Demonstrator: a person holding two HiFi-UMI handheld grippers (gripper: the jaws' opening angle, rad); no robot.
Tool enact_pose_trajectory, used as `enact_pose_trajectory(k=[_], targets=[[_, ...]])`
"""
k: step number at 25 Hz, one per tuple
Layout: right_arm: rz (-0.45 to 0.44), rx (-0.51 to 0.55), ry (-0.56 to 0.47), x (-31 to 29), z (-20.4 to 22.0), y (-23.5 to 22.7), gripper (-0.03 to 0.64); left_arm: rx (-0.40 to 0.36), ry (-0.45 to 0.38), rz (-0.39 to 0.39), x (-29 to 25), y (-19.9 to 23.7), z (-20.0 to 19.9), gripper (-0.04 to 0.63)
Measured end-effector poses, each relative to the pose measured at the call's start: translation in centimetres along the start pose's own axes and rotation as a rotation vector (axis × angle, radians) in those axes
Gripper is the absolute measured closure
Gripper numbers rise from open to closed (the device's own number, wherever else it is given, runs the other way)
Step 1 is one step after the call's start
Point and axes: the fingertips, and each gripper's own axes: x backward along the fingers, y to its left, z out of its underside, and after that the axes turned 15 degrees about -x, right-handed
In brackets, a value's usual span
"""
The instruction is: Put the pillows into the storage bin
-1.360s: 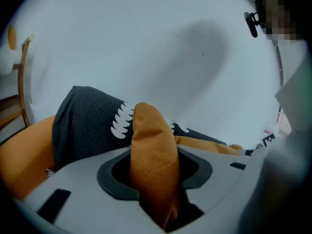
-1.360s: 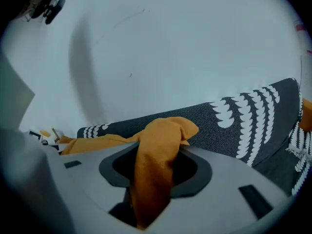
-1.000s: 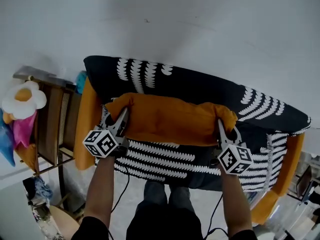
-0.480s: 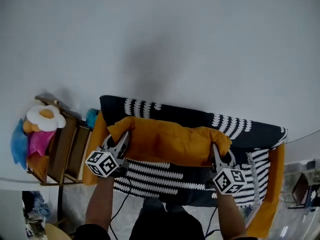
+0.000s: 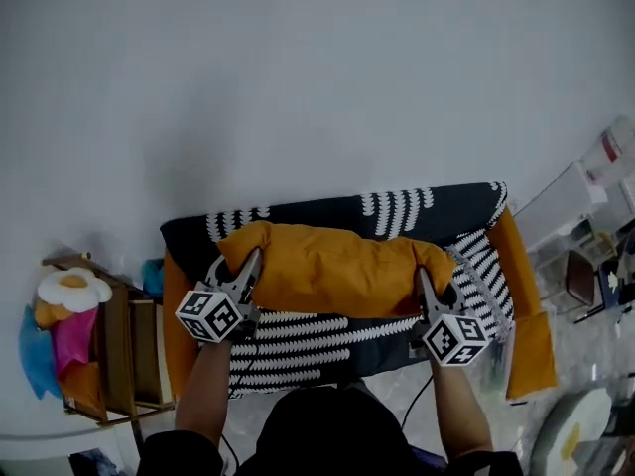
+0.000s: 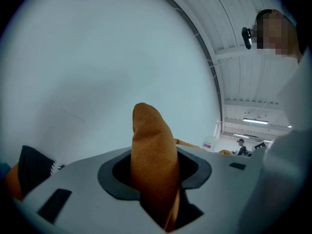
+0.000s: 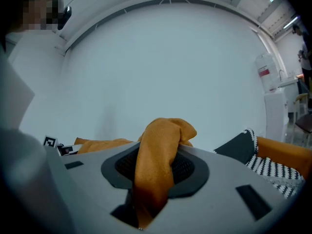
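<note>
Two-tool carry, one pillow.

- Left tool (image 5: 248, 263): jaws drawn in to a narrow gap and pinched on the left end of the orange pillow (image 5: 337, 271). In the left gripper view a fold of orange fabric fills the slot and stands up past the tips.
- Right tool (image 5: 426, 280): same grip on the opposite end. The right gripper view shows a bunched corner clamped between the pads, its knot spilling over the top.
- The pillow hangs level between the two tools, stretched lengthwise. My read is that holding both ends keeps a soft, floppy thing from folding or sagging, and keeps its long side in line with the container.
- The storage bin (image 5: 397, 204), black with white patterning and orange end panels, lies directly under and behind the pillow. The pillow looks raised above the opening, not resting in it. I can't tell whether it brushes the near rim.
- A wooden shelf (image 5: 124, 355) with a flower-shaped plush (image 5: 71, 288) stands to the left, well apart from the work.

Judgement: transfer stage, release not yet due. Next I'd lower both ends evenly, because a lopsided drop could drape the pillow over the rim.
</note>
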Motion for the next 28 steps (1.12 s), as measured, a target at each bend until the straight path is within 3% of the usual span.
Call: enact_pose_trajectory(k=[7, 12, 19, 23, 28], targets=[[0.208, -0.032, -0.148, 10.0, -0.2, -2.8, 0.466, -0.021, 0.025, 0.249, -4.1, -6.9, 0.7, 0.403], [0.373, -0.045, -0.284, 18.2, -1.9, -6.3, 0.465, -0.04, 0.032, 0.46, -8.3, -15.8, 1.1, 0.403], [0.535, -0.072, -0.432, 28.4, -4.5, -11.4, 0.465, -0.066, 0.045, 0.672, -12.3, -28.7, 1.5, 0.403], [0.6, -0.109, -0.504, 34.2, -5.4, -15.6, 0.465, -0.097, 0.062, 0.768, -14.1, -36.9, 2.5, 0.403], [0.627, -0.112, -0.538, 39.4, -7.8, -21.6, 0.465, -0.113, 0.086, 0.811, -15.5, -45.7, 4.2, 0.403]])
